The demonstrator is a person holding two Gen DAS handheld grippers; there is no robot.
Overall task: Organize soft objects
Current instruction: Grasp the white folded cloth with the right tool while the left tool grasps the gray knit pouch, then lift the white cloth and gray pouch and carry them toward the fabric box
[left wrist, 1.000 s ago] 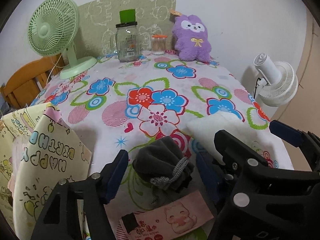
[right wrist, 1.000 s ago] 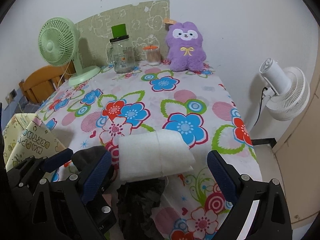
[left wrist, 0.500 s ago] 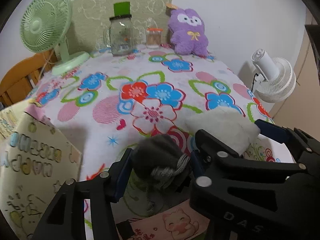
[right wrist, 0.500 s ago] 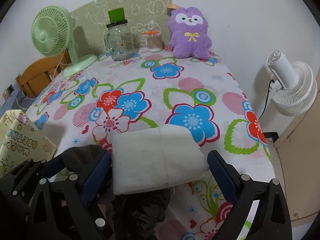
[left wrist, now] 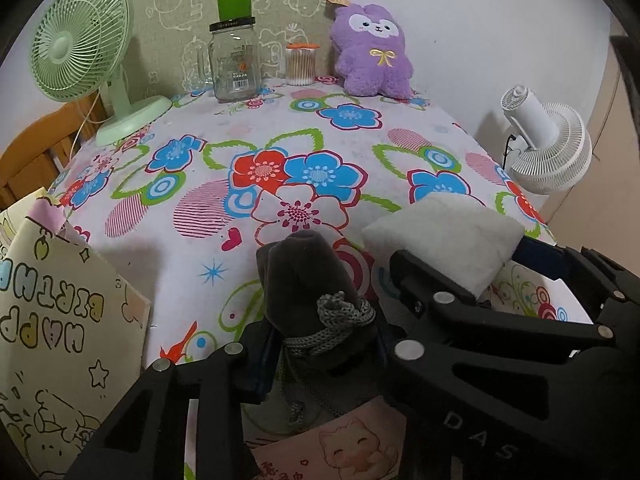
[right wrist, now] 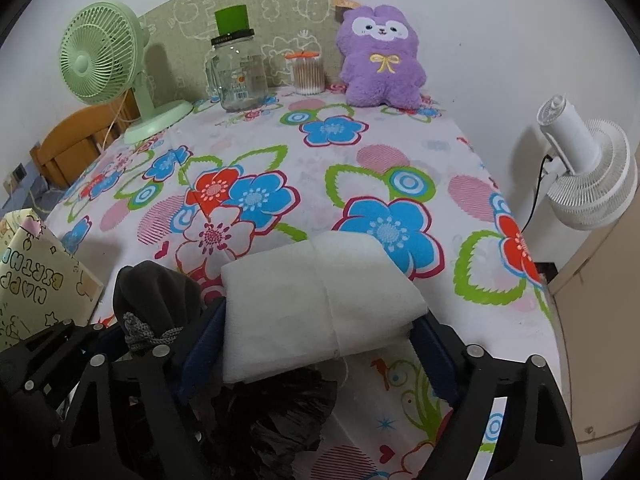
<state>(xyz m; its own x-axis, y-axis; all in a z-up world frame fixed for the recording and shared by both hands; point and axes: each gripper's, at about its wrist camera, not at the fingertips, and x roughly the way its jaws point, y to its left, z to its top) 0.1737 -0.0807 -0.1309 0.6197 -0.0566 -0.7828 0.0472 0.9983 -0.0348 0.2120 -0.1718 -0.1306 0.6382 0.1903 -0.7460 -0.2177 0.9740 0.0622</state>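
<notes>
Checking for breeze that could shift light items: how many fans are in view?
2. A green desk fan stands on the table's far left corner, beside the glass jar. A white fan stands off the table's right edge, plugged in. None else visible; others could be outside the frame.

Soft, even indoor light fills both my views, bright enough to keep the floral bench (right wrist: 400, 152) colours vivid. Shadows are faint and diffuse; the green fan (right wrist: 100, 64) throws a pale one rightwards on the wall panel. No glare shows. Fisheye distortion bows the bench edges, and black vignette rims the corners. Most reads sharp; my gripper bodies nearest the lens look slightly soft.
</notes>
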